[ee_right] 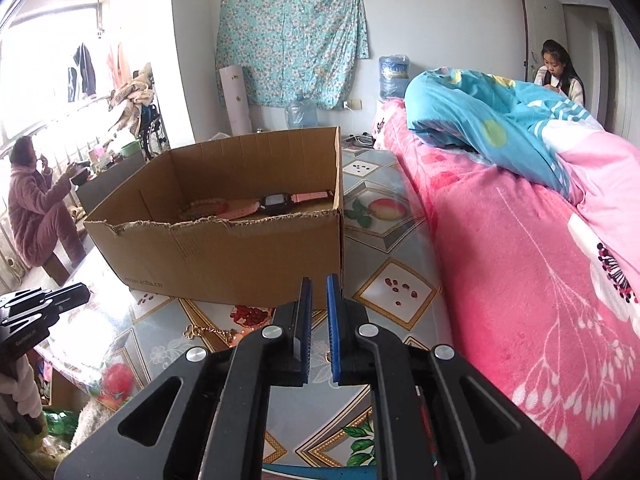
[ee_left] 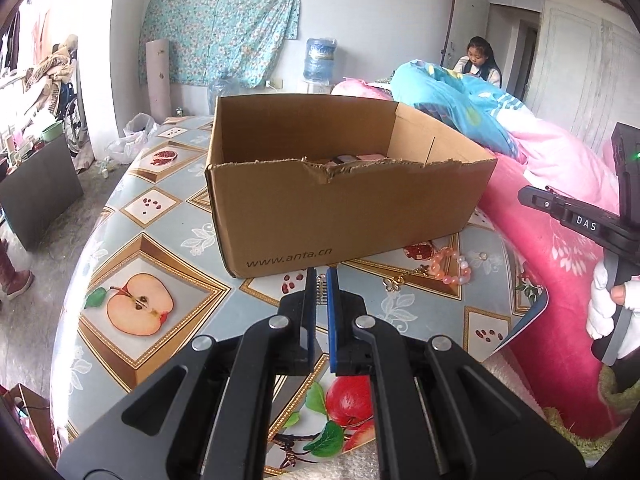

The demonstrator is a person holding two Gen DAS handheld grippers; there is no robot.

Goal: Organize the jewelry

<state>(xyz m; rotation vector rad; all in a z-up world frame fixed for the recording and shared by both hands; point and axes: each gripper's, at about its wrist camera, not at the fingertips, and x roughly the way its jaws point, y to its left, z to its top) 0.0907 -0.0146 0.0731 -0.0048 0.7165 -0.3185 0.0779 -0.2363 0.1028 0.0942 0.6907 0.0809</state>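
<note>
My left gripper (ee_left: 321, 274) is shut on a small silver studded piece of jewelry (ee_left: 321, 292), held above the fruit-print tablecloth (ee_left: 160, 208) just in front of the cardboard box (ee_left: 340, 216). On the cloth to its right lie a pink bead bracelet (ee_left: 452, 268), a gold chain with a charm (ee_left: 404, 280) and a small ring (ee_left: 483, 256). My right gripper (ee_right: 319, 280) is shut with nothing seen between its blue pads, hovering near the box's right front corner. Inside the box (ee_right: 224, 252) lie a pink-strapped watch (ee_right: 276, 202) and a round bracelet (ee_right: 204, 208).
A pink flowered quilt (ee_right: 520, 280) and a blue quilt (ee_right: 500, 120) pile up along the right side. The table edge drops off at the left (ee_left: 76, 280). One person sits at the far right (ee_right: 558, 72), another at the left by the window (ee_right: 36, 200).
</note>
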